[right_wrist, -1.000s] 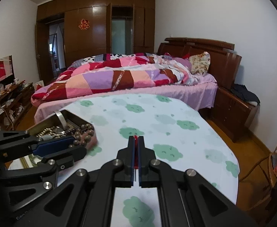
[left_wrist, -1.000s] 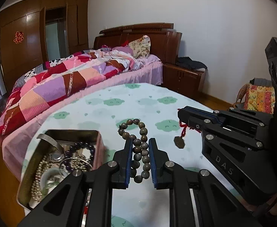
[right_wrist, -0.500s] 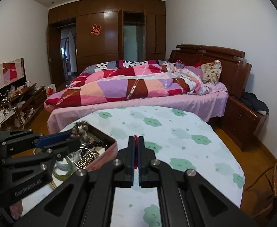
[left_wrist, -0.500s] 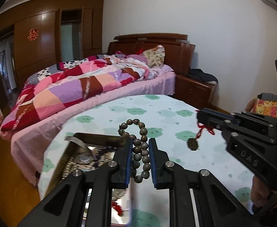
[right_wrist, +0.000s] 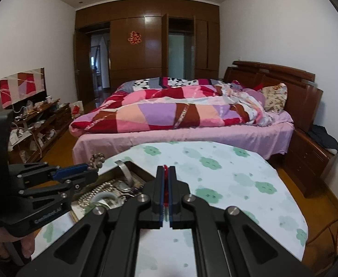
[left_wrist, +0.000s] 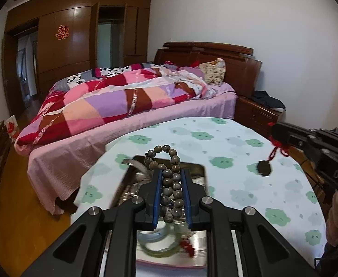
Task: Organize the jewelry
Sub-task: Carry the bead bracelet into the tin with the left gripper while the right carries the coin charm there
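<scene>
My left gripper [left_wrist: 170,173] is shut on a brown bead bracelet [left_wrist: 169,164], held above the metal jewelry tin [left_wrist: 199,170]. The tin holds a pale green bangle [left_wrist: 155,237], red beads [left_wrist: 187,247] and chains. In the right wrist view the left gripper [right_wrist: 89,168] hangs over the tin [right_wrist: 113,173] with the beads [right_wrist: 97,159] sticking out. My right gripper [right_wrist: 165,173] is shut on a red cord [right_wrist: 165,169]. Seen from the left wrist, the right gripper [left_wrist: 276,133] holds that red cord [left_wrist: 277,149] with a dark pendant [left_wrist: 264,168] dangling over the table.
The round table [left_wrist: 238,152] has a pale cloth with green cloud prints; the tin sits near its left edge. A bed [right_wrist: 192,115] with a patchwork quilt stands behind, a wooden nightstand [right_wrist: 312,161] to the right and a cluttered low shelf [right_wrist: 37,124] to the left.
Both grippers have moved left and slightly up. The left gripper with the bracelet went from over the cloth to above the tin. The right gripper's pendant has lifted off the table and hangs.
</scene>
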The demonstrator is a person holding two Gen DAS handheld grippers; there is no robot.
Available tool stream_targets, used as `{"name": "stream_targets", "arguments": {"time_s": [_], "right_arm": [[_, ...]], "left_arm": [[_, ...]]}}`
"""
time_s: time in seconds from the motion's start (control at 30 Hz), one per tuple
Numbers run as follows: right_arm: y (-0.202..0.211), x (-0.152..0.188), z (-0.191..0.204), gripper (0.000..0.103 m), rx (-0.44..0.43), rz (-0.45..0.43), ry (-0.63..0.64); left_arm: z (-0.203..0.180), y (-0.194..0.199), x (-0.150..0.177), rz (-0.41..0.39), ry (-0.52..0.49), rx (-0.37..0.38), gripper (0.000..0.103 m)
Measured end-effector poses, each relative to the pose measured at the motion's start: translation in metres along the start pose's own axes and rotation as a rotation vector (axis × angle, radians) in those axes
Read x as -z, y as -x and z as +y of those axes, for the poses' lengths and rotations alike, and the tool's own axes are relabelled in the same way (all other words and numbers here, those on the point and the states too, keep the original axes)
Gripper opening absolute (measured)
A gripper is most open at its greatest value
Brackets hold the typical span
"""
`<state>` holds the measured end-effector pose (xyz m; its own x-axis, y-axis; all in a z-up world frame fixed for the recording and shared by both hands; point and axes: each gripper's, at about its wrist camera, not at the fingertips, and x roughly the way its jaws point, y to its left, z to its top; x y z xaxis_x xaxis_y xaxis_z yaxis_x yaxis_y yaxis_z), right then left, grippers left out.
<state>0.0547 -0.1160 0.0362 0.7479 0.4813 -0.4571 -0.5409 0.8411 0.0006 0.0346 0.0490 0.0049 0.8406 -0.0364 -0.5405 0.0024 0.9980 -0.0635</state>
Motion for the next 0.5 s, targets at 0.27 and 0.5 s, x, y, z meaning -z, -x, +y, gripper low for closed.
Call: {"name": "stream_targets", "arguments": {"time_s": [0.27, 0.5], "right_arm": [[-0.011, -0.004, 0.027, 0.004, -0.071, 0.015, 0.036], [-0.022, 0.001, 0.048, 0.004, -0.110, 0.044, 0.077]], "left_arm": [[0.024, -0.002, 0.006, 0.020, 0.031, -0.041, 0.017], [0.031, -0.011, 0.011, 0.046, 0.041, -0.051, 0.017]]}}
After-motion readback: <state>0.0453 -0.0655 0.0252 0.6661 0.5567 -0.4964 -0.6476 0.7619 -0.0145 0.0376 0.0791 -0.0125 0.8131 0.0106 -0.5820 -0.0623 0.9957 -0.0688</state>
